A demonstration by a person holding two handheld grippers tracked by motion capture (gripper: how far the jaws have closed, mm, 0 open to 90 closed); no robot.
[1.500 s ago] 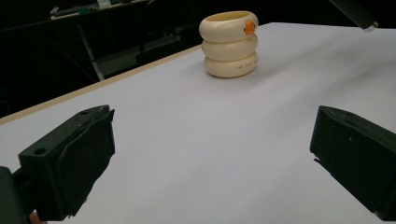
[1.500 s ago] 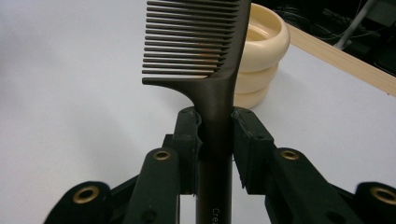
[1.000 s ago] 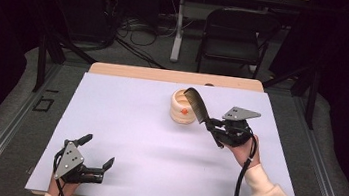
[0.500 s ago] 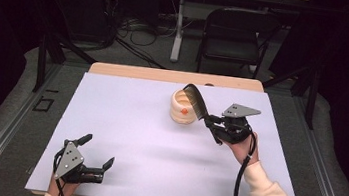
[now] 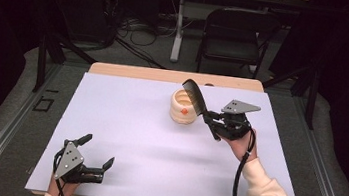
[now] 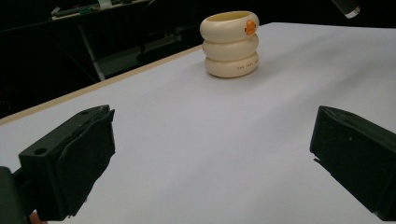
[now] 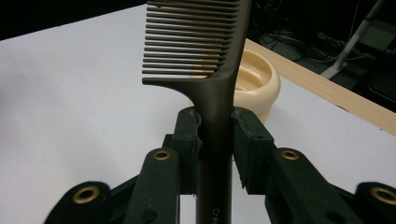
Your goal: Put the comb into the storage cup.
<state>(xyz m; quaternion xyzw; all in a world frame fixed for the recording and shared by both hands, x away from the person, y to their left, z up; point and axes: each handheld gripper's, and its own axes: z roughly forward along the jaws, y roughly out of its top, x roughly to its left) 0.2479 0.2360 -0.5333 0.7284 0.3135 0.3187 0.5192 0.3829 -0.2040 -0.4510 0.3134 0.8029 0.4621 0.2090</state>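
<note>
Two grippers on a white table (image 5: 147, 140). High view: right gripper (image 5: 210, 118) clamps a dark comb (image 5: 196, 96) by its handle, toothed end raised up and left, over the cream ribbed holder (image 5: 185, 108) at table centre-back. Against the earlier pictures the comb head sits a bit closer over the holder's mouth, so the carry looks nearly done and lowering in is likely next. Left gripper (image 5: 96, 158) rests at the near left corner, jaws spread, holding nothing, same spot as before.

Left gripper view: left gripper (image 6: 210, 154) jaws wide apart over bare table; holder (image 6: 229, 44) well ahead, upright, orange mark near rim.

Right gripper view: right gripper (image 7: 216, 140) jaws pinched on the comb (image 7: 205, 51) handle, teeth pointing left, holder (image 7: 254, 84) just behind, mouth empty as far as seen.
</note>
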